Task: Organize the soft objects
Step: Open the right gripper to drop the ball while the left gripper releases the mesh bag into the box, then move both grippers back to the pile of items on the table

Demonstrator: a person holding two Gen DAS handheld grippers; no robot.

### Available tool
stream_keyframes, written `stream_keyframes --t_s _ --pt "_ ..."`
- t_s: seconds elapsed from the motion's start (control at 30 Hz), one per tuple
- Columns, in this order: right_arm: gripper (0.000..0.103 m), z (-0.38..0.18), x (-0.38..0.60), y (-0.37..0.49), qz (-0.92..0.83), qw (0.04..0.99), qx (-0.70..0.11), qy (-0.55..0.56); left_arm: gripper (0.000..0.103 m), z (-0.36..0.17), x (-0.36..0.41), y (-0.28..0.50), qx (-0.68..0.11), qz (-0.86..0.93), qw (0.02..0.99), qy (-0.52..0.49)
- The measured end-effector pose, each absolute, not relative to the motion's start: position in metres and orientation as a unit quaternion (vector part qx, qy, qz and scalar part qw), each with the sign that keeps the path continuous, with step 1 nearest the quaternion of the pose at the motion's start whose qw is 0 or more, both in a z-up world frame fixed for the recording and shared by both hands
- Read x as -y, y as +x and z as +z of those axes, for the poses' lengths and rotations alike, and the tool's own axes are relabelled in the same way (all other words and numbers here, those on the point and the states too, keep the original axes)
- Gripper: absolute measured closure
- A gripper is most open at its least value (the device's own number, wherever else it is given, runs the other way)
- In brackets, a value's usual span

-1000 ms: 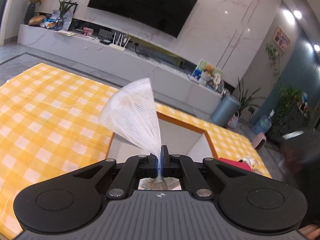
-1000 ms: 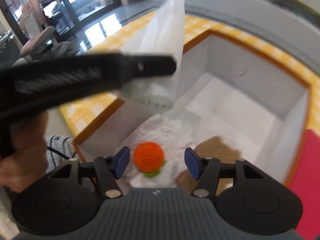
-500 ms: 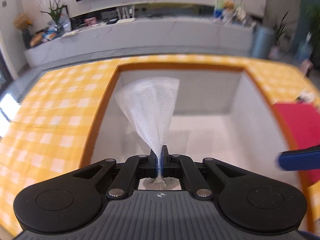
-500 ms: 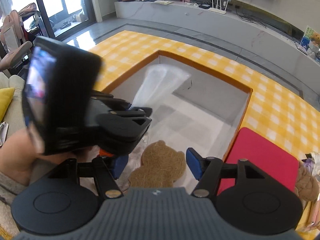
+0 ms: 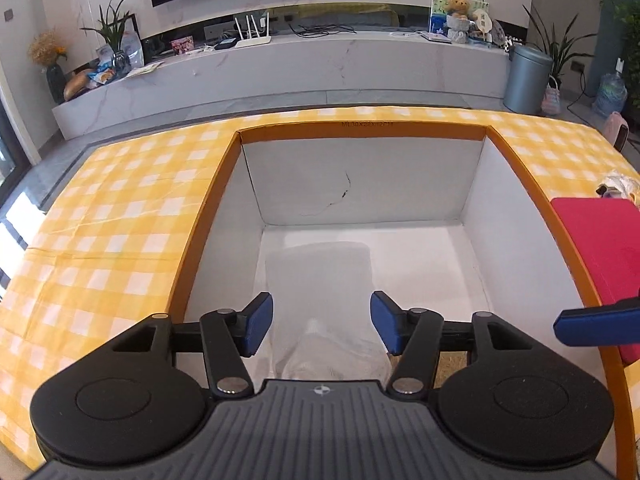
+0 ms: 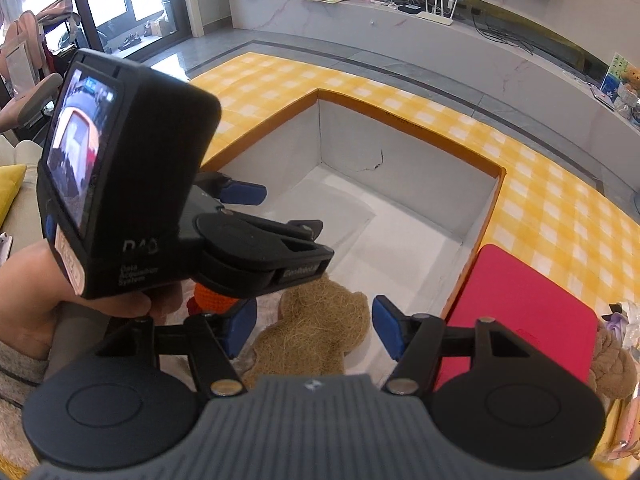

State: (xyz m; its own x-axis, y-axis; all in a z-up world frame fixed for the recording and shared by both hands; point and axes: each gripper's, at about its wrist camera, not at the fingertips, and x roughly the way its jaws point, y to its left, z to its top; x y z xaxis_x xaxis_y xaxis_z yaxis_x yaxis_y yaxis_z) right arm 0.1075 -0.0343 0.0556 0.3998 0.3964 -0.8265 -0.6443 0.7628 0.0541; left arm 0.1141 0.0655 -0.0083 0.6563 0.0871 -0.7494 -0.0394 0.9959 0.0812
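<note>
Step in hand: drop-off of white mesh net sleeve [image 5: 320, 276] into orange-rimmed, white-lined box [image 5: 352, 130] looks done; sleeve lies flat on box floor, nr left wall, just ahead of left claw [image 5: 322, 326].

Left claw: wide open, holds nothing, blue pads either side of sleeve's near end, apparently clear of it; contact can't be confirmed.

Right claw [image 6: 314, 326]: also wide, empty, hovering over tan fibre bear-shaped pad [image 6: 316, 328] in box's near end. Orange crocheted ball [image 6: 212, 300] sits beside pad, mostly hidden under left unit.

Outside box, on yellow-check worktop [image 5: 120, 216]: red flat cushion [image 6: 524, 312] touching box's right rim; brown plush toy [image 6: 612, 364] beyond it at frame edge.

Next, prob.: pull left claw up + out, swing right claw to cushion or plush. Cushion is flat, so will need an edge grip.
</note>
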Motion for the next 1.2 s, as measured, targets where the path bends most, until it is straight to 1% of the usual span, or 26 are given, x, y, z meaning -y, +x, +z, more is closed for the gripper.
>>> stream_keyframes --t_s 0.1,0.2,0.3,0.4,0.57,0.7,0.77,0.87,0.9,1.0,1.2 --pt "0.039 0.057 0.035 0.109 0.315 0.826 -0.446 -0.136 0.022 -0.005 -0.065 0.11 -0.4 0.058 0.914 0.042" --pt "0.039 0.058 0.036 0.108 0.314 0.829 -0.444 -0.134 0.021 0.003 -0.071 0.109 -0.391 0.057 0.918 0.022" --pt "0.039 0.059 0.038 0.108 0.31 0.831 -0.443 -0.13 0.021 0.007 -0.077 0.107 -0.394 0.045 0.918 -0.011" --pt "0.039 0.063 0.04 0.106 0.306 0.836 -0.438 -0.125 0.021 0.01 -0.078 0.106 -0.4 0.052 0.915 -0.022" --pt "0.038 0.071 0.049 0.106 0.287 0.849 -0.428 -0.116 0.024 0.018 -0.079 0.1 -0.4 0.057 0.913 -0.05" --pt "0.035 0.08 0.064 0.105 0.266 0.863 -0.412 -0.116 0.026 0.032 -0.071 0.089 -0.378 0.042 0.924 -0.044" --pt "0.033 0.087 0.074 0.101 0.245 0.876 -0.396 -0.123 0.025 0.039 -0.068 0.084 -0.37 0.003 0.926 -0.07" --pt "0.028 0.099 0.092 0.094 0.222 0.893 -0.369 -0.127 0.02 0.048 -0.061 0.076 -0.356 -0.052 0.928 -0.1" --pt "0.028 0.102 0.1 0.092 0.218 0.896 -0.365 -0.126 0.018 0.051 -0.056 0.073 -0.347 -0.06 0.93 -0.101" --pt "0.028 0.11 0.126 0.084 0.198 0.906 -0.353 -0.12 0.017 0.059 -0.041 0.065 -0.329 -0.082 0.936 -0.094" --pt "0.025 0.117 0.19 0.07 0.123 0.932 -0.329 -0.085 0.013 0.061 -0.015 0.064 -0.333 -0.145 0.923 -0.124"
